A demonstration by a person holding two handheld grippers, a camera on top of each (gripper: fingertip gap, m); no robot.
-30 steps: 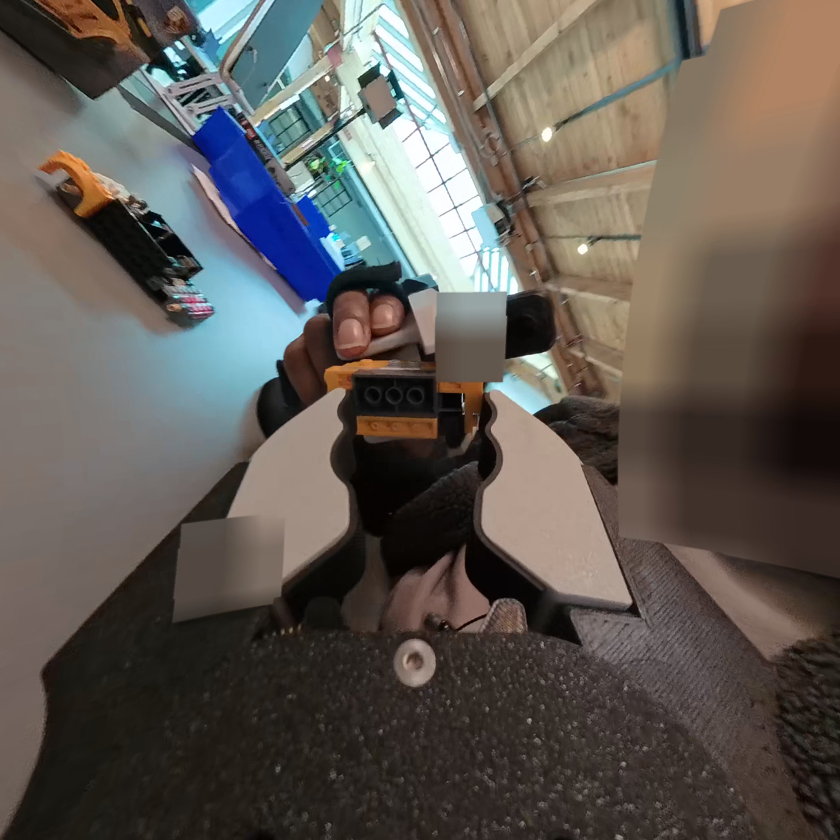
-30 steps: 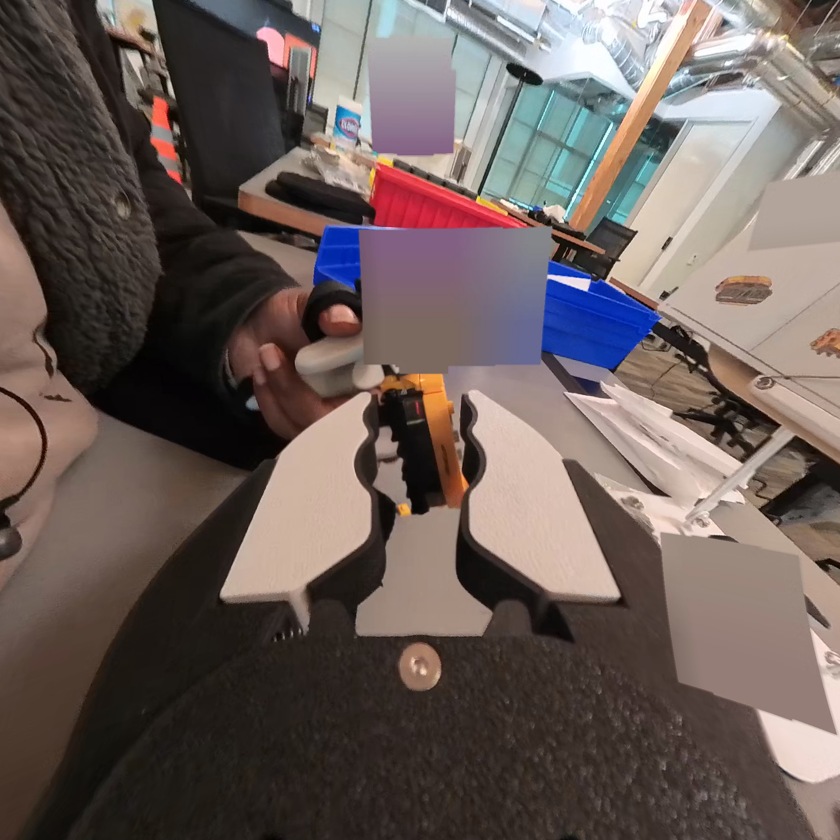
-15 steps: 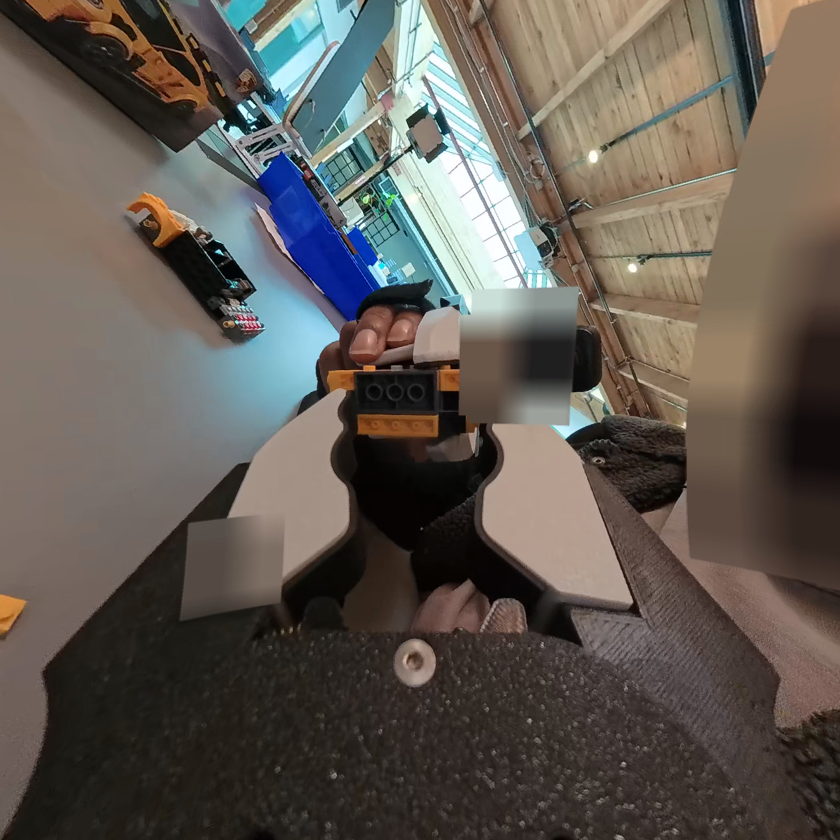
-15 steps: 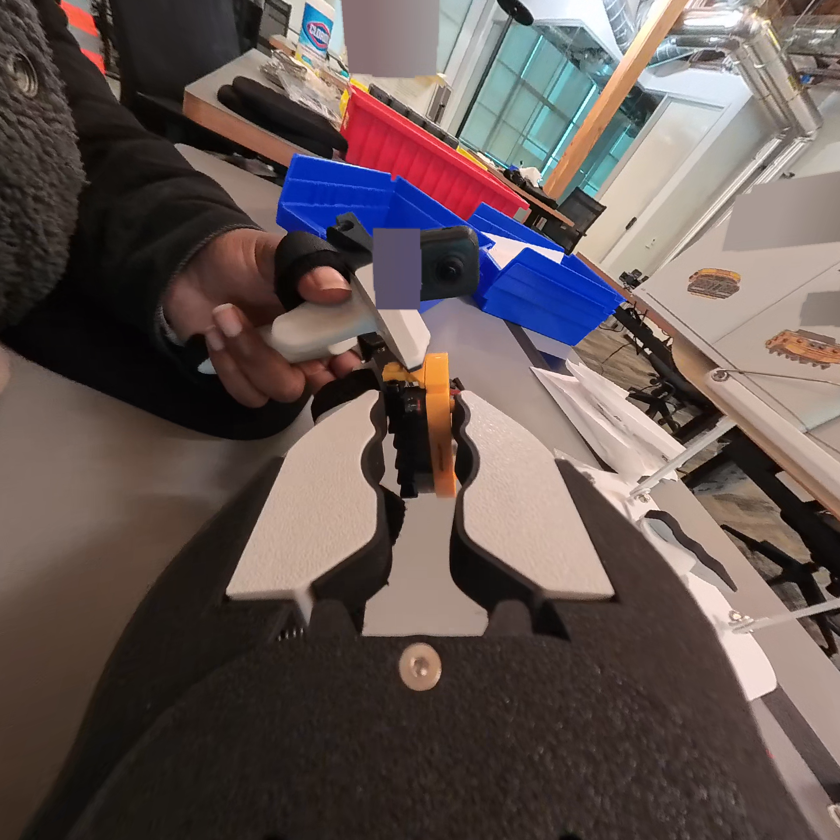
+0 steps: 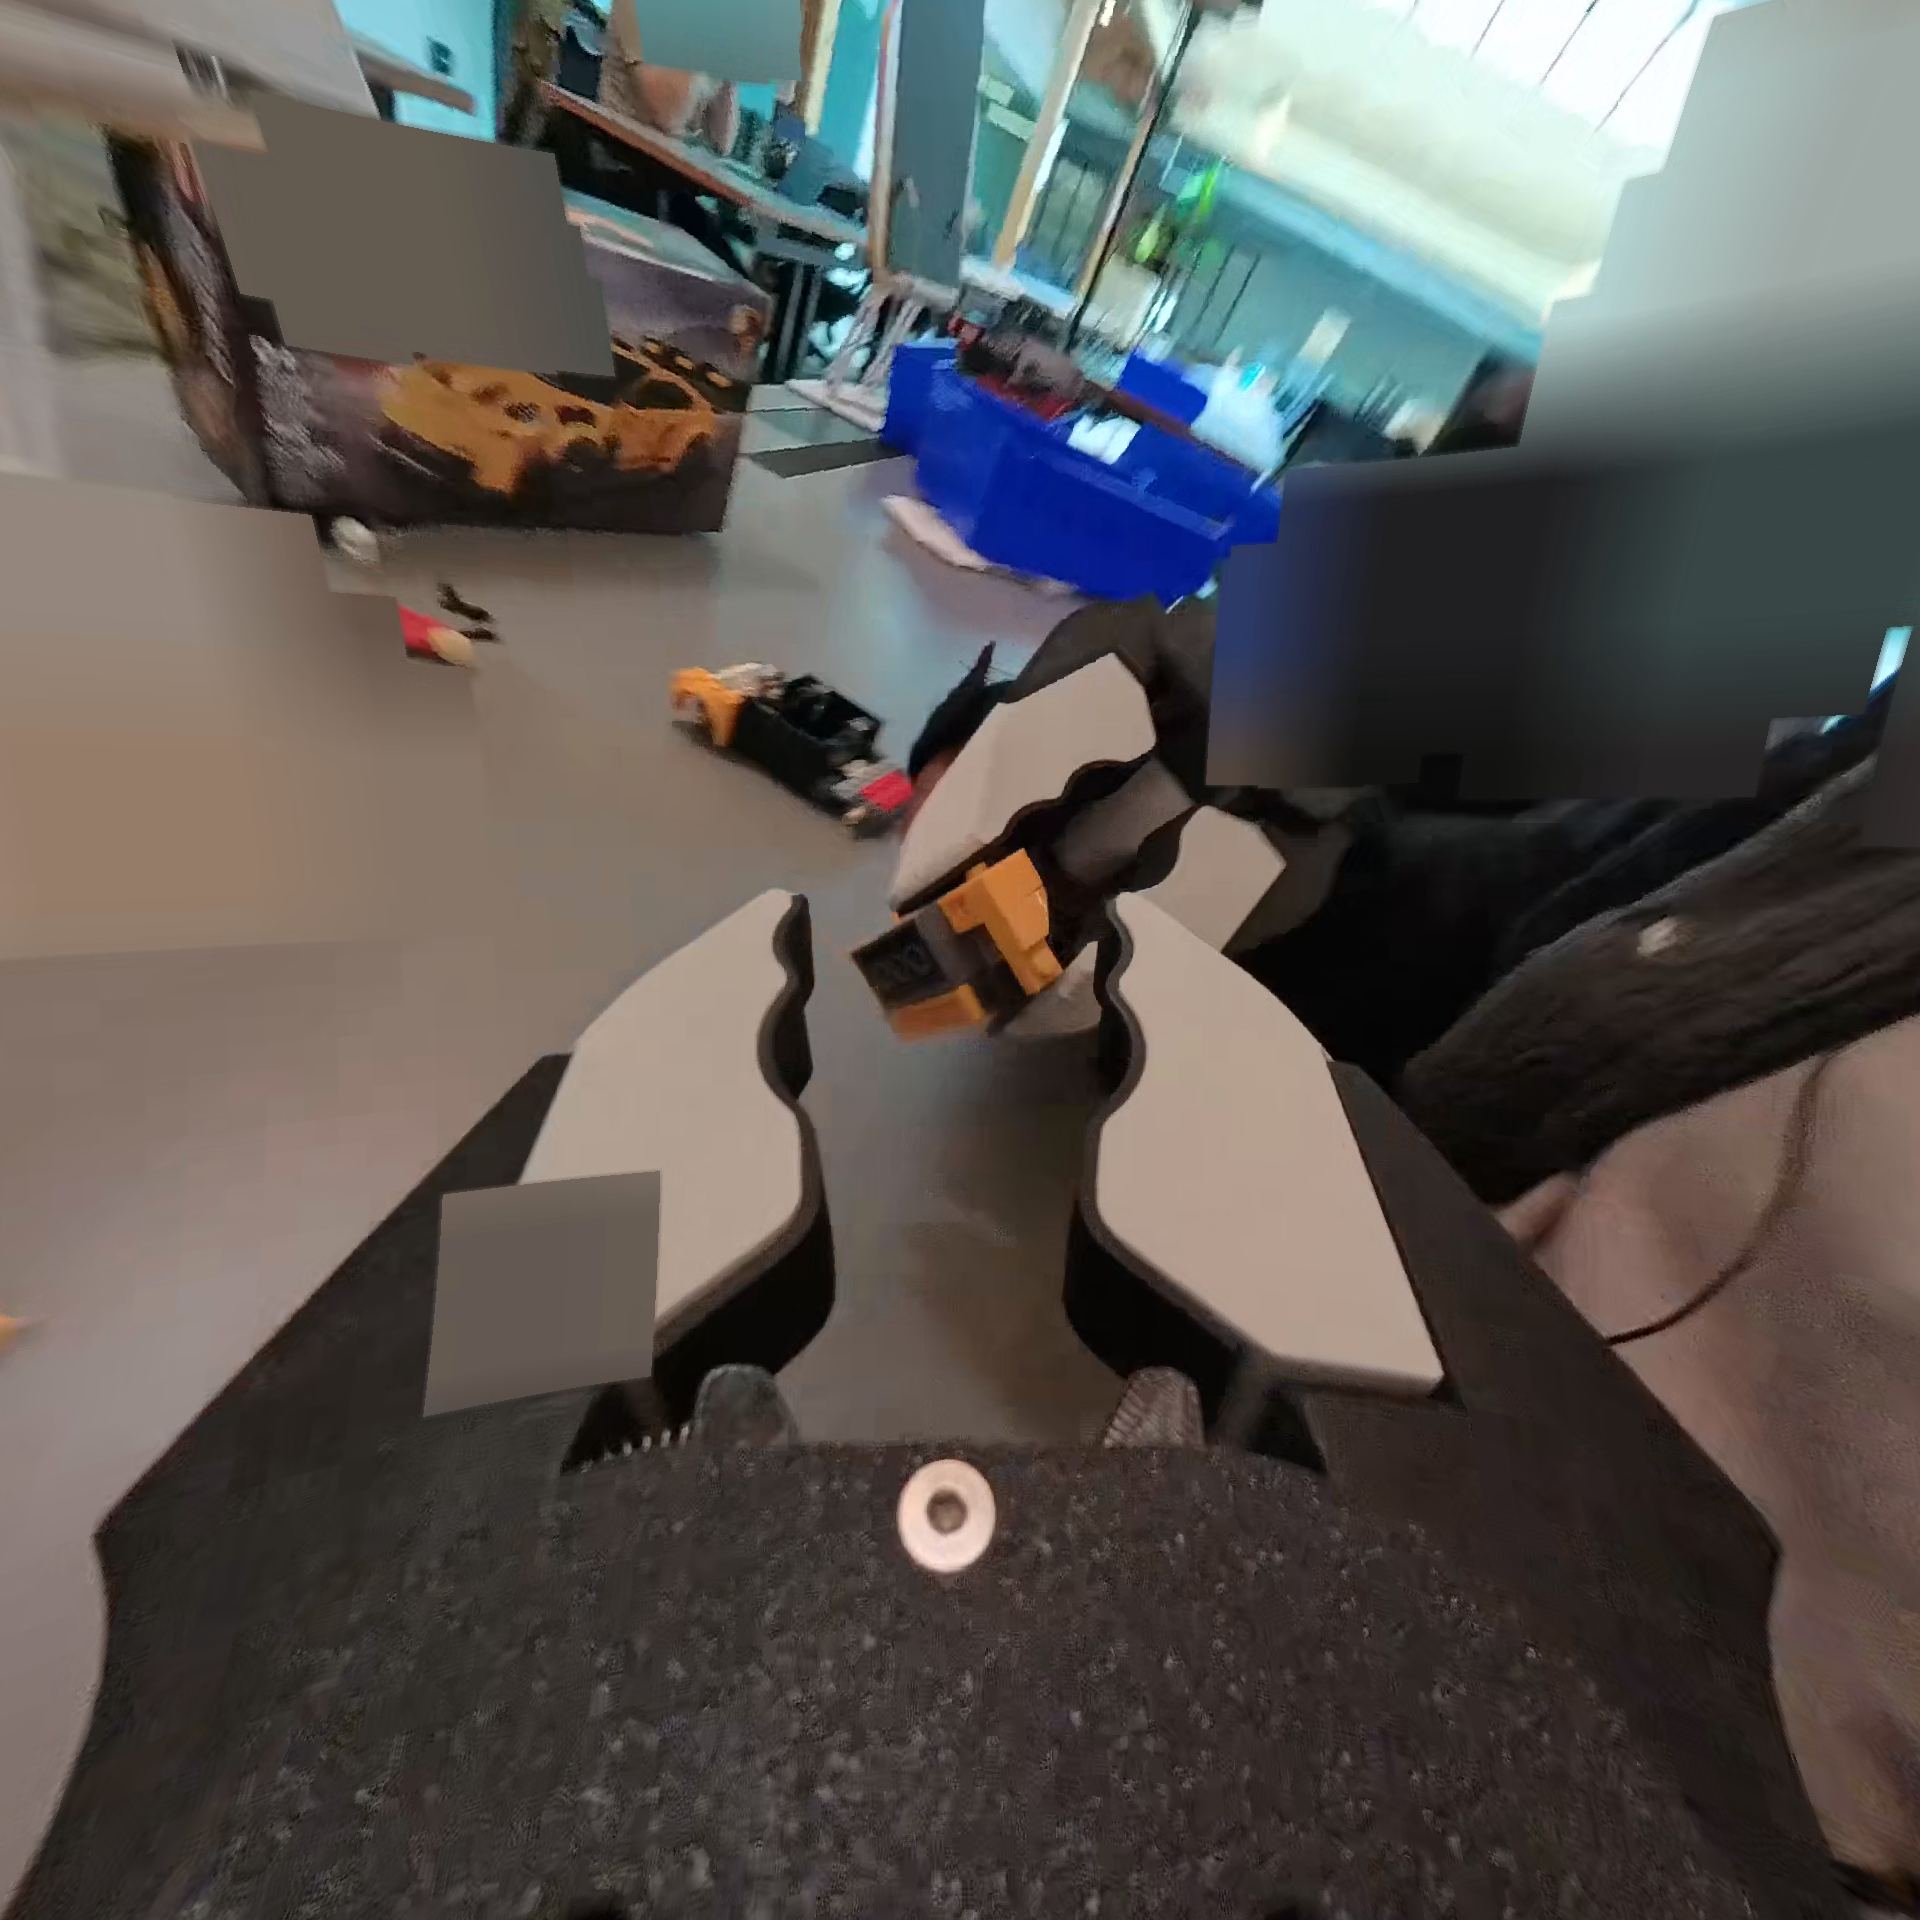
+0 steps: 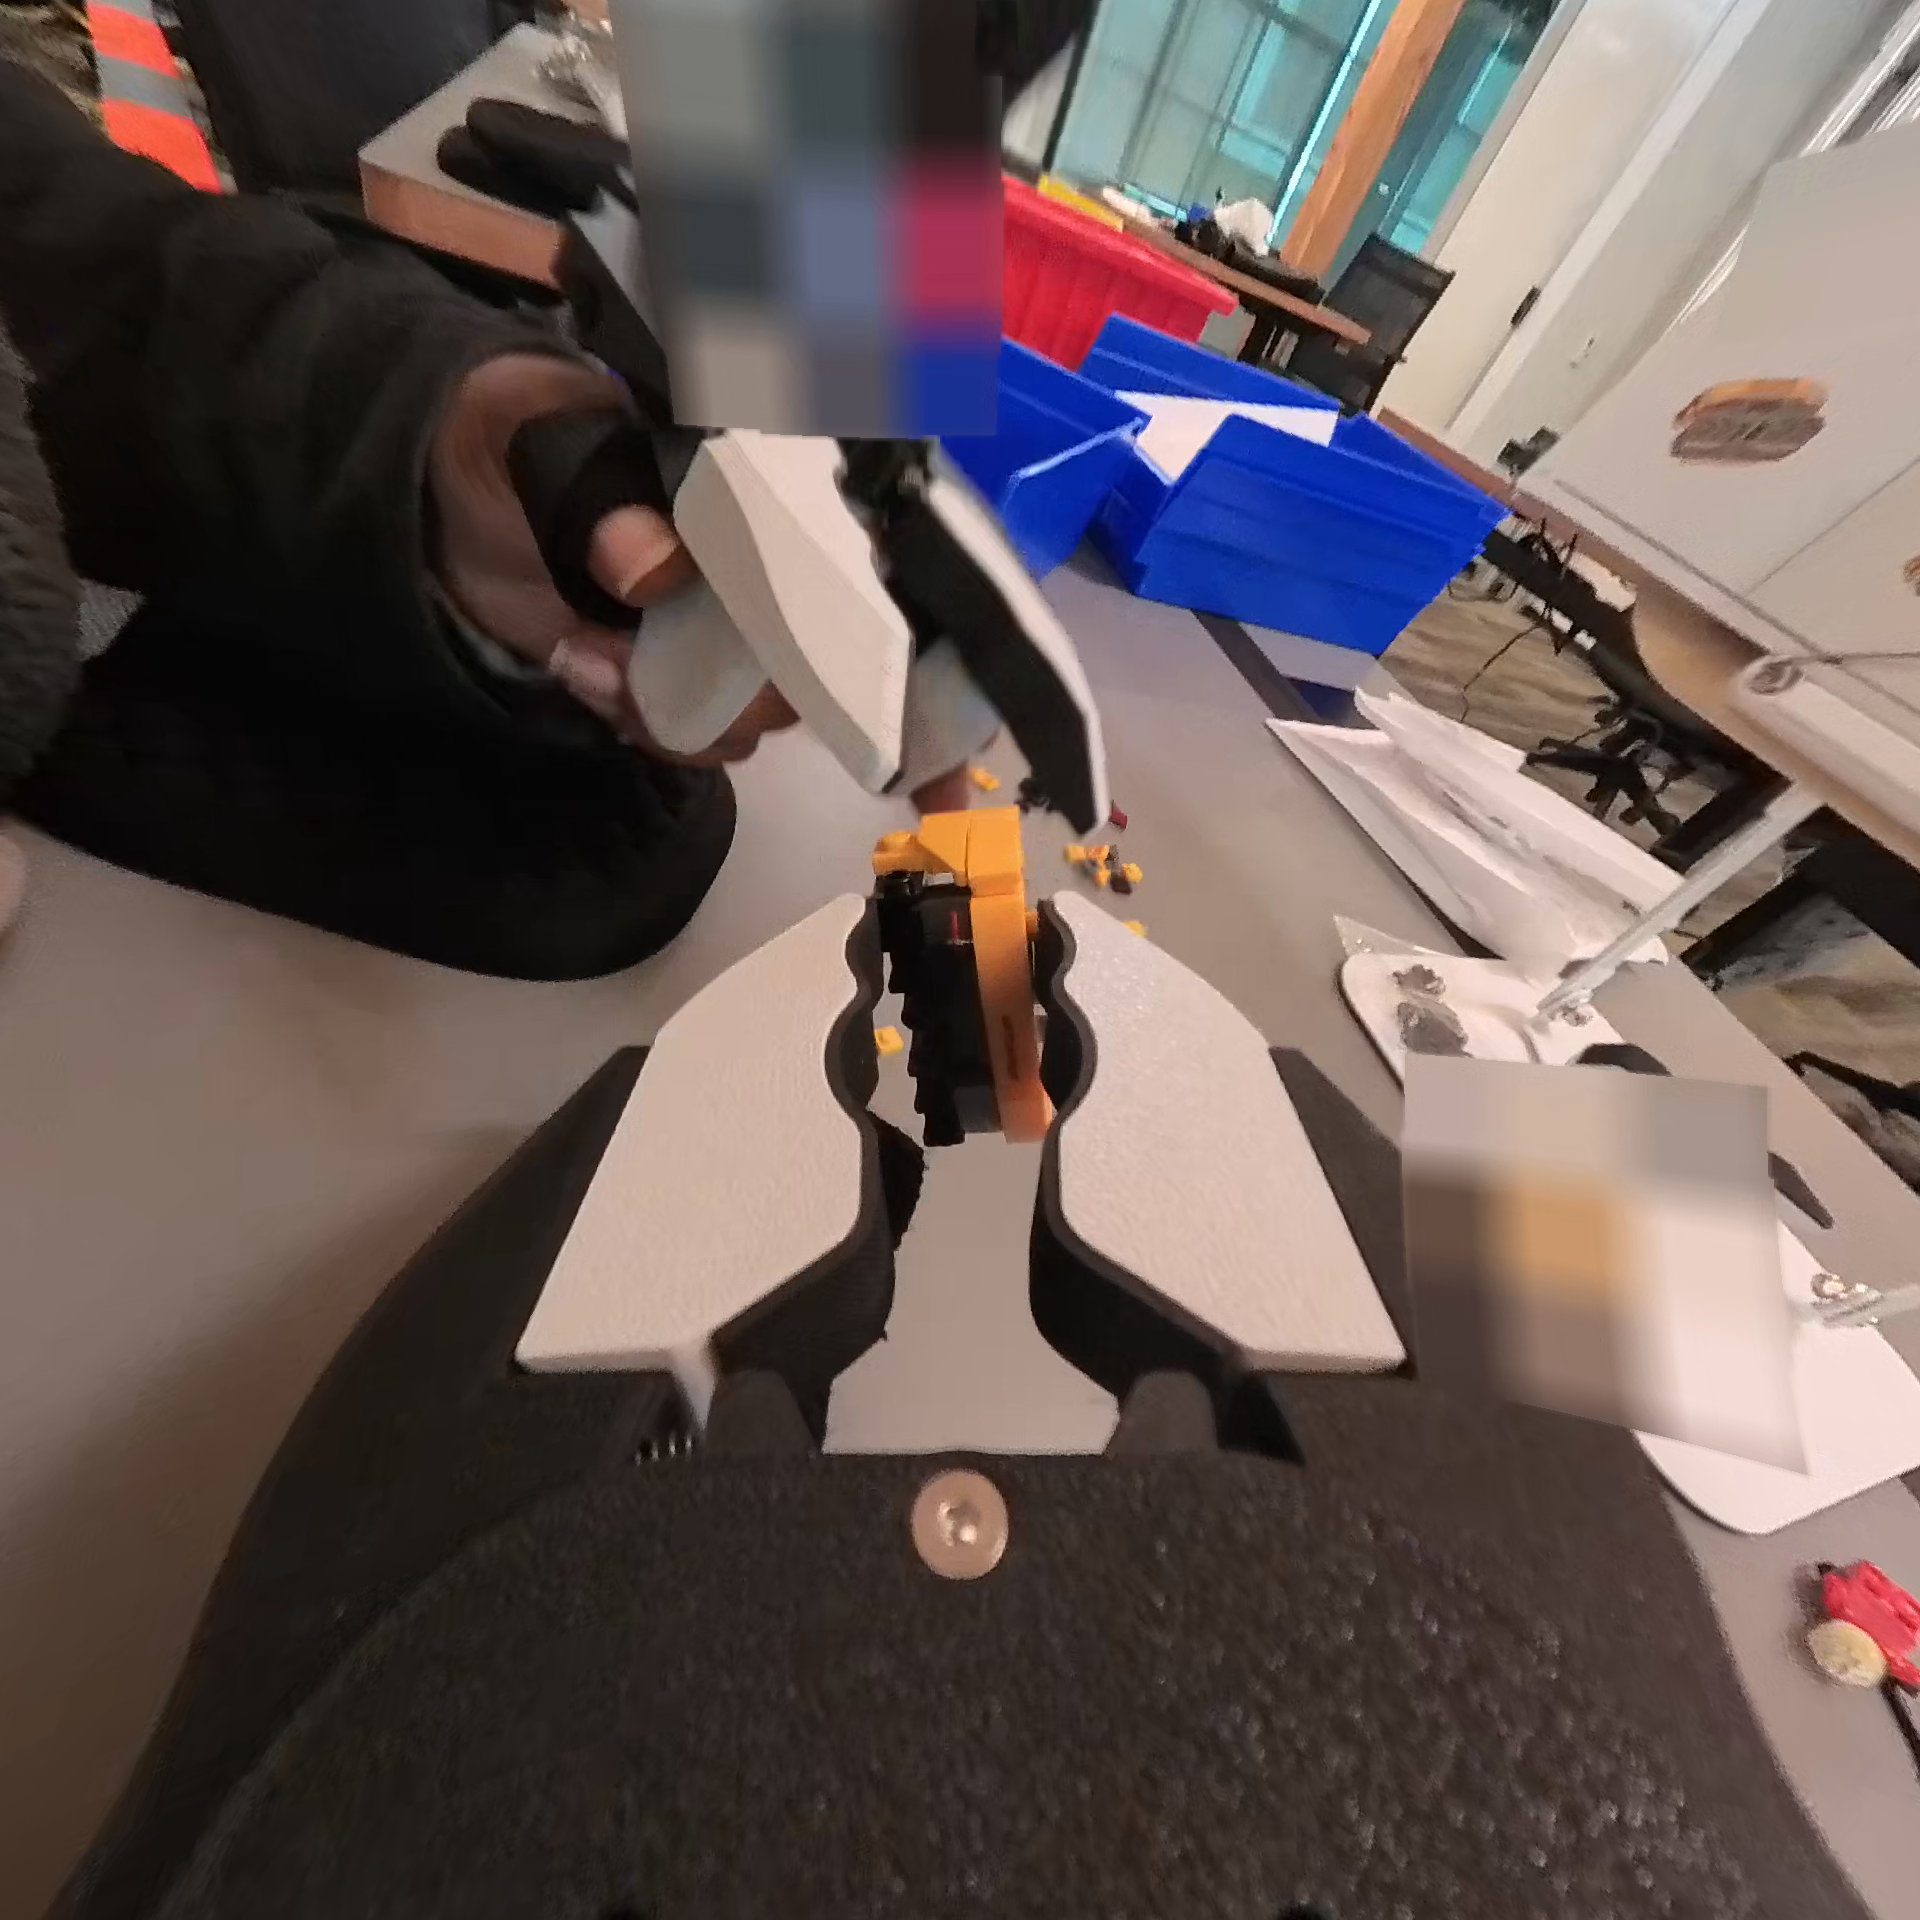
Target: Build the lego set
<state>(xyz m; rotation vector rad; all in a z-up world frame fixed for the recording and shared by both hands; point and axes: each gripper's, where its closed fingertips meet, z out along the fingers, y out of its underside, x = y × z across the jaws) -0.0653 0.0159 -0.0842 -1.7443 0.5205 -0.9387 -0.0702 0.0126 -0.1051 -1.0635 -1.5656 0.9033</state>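
Observation:
My right gripper (image 6: 951, 914) is shut on a small orange and black lego sub-assembly (image 6: 971, 997) and holds it on edge just above the grey table (image 6: 312, 1091). In the left wrist view the same sub-assembly (image 5: 977, 935) sits in the right gripper's white fingers (image 5: 1018, 769), just ahead of my left gripper (image 5: 951, 914). The left gripper is open and empty, its jaws wide apart. It also shows in the right wrist view (image 6: 982, 784), raised above and behind the sub-assembly. A black and orange car chassis (image 5: 790, 738) lies farther out on the table.
The lego box (image 5: 499, 436) stands at the back left. Blue bins (image 6: 1247, 499) and a red bin (image 6: 1091, 281) are behind. Loose small pieces (image 6: 1101, 868), instruction sheets (image 6: 1455, 790), a white tray (image 6: 1455, 1008) and a small red figure (image 6: 1860, 1631) lie to the right. Less than 4 cm separates the two grippers' tips. The small red figure (image 6: 1860, 1631) is about 30 cm from both grippers' fingertips.
My left gripper has opened, let go of the sub-assembly and drawn back from it. The right gripper keeps its hold and has lowered the piece towards the table.

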